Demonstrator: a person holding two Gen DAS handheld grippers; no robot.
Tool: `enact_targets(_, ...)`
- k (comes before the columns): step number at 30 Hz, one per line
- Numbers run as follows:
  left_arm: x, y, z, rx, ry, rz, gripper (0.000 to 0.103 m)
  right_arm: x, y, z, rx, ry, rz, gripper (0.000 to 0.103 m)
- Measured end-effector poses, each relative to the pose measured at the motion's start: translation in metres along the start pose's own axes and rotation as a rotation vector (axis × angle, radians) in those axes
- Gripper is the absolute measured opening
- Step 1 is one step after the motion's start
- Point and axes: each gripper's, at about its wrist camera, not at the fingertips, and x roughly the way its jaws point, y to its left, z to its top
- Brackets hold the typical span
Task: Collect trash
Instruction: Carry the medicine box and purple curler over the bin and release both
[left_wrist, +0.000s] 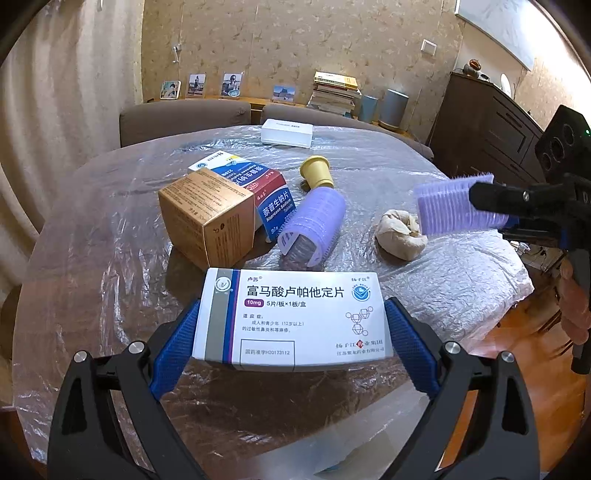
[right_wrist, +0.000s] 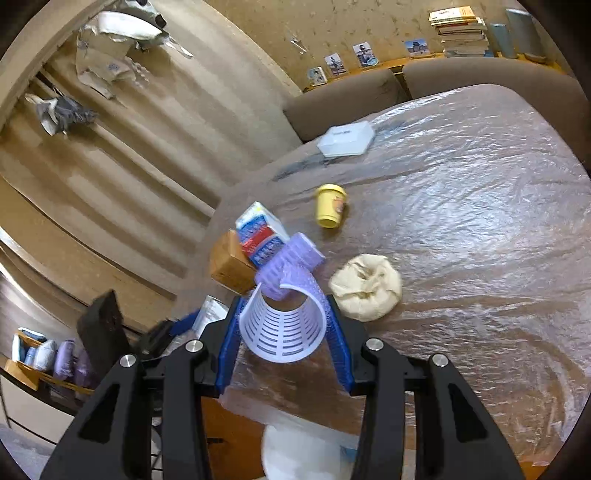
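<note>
The surface (left_wrist: 461, 280) lies bare along its right side and far middle, so a hand-held gripper could pass there freely. A tight cluster crowds the left centre: a brown box (left_wrist: 207, 216), a blue and red box (left_wrist: 258, 192) leaning on it, and a purple roller (left_wrist: 314, 225) touching that box. A yellow cup (left_wrist: 317, 171) lies on its side just behind the roller, and a crumpled wad (left_wrist: 399, 234) sits to the right, with a narrow lane between wad and roller. A white box (left_wrist: 287, 132) blocks the far edge, chair backs (left_wrist: 184, 118) behind it.
</note>
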Motion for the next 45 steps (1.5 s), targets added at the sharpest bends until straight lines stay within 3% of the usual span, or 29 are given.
enact_targets(6, -0.014, -0.001, -0.003, 0.01, -0.01, -0.007, 0.096, -0.004, 0.015, -0.007, -0.052, 0.021, -0.035, 0.042)
enact_targets(22, -0.049, -0.018, -0.035, 0.068, 0.04, -0.029, 0.096, -0.028, 0.038, -0.08, -0.165, 0.131, -0.146, 0.042)
enact_targets(45, -0.055, -0.037, -0.083, 0.118, 0.16, -0.068, 0.096, -0.008, 0.027, -0.131, -0.147, 0.276, -0.184, 0.042)
